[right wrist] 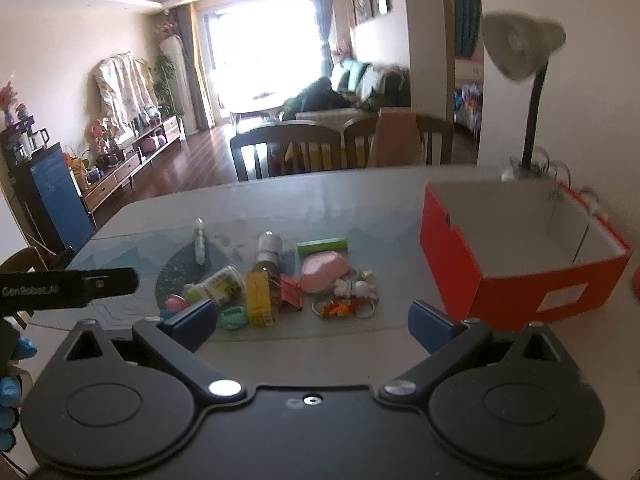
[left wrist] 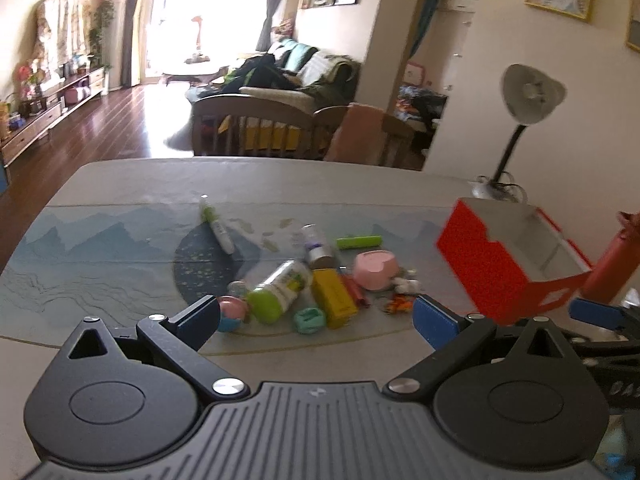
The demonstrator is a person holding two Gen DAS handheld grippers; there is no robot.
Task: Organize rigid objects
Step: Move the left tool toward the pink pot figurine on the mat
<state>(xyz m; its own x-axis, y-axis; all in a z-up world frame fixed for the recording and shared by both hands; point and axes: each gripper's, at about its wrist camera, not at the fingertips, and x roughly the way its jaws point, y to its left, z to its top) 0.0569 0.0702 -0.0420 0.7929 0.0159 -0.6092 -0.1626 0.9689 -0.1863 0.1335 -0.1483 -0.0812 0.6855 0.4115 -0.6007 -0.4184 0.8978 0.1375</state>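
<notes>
Blurred clutter (right wrist: 276,280) at 12 o'clock, labels unreadable; box (right wrist: 516,248) at 2. "GenRobot.AI" on left gripper (left wrist: 316,316). Left and right gripper (right wrist: 310,320) both spread, empty.

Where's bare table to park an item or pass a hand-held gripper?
Free: the table strip between the clutter and the chairs, and the gap between the keychains and the red box. Crowded around the yellow box.
</notes>
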